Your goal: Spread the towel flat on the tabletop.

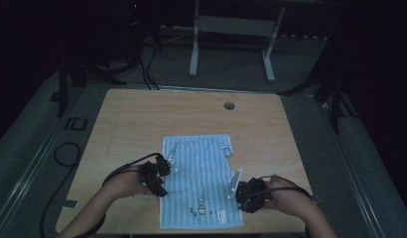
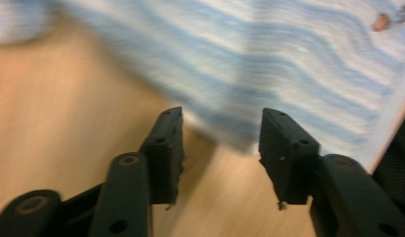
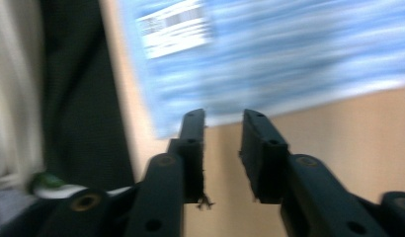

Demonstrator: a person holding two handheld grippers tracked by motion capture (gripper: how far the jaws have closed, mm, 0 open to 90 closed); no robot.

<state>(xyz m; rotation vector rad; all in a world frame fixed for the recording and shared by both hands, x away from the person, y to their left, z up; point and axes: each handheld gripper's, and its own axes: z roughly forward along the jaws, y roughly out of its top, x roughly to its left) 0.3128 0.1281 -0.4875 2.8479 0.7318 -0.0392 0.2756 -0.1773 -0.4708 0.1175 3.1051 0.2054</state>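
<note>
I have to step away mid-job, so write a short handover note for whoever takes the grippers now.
Left gripper: jaws open, empty, at the left edge of the striped towel, over the table.
Right gripper: jaws open a little, empty, at the towel's right edge near its white label.
Towel lies spread flat; its far right corner is turned over.
Done: both grippers are at the edges.
Left: grip both edges, probably to fold.
</note>
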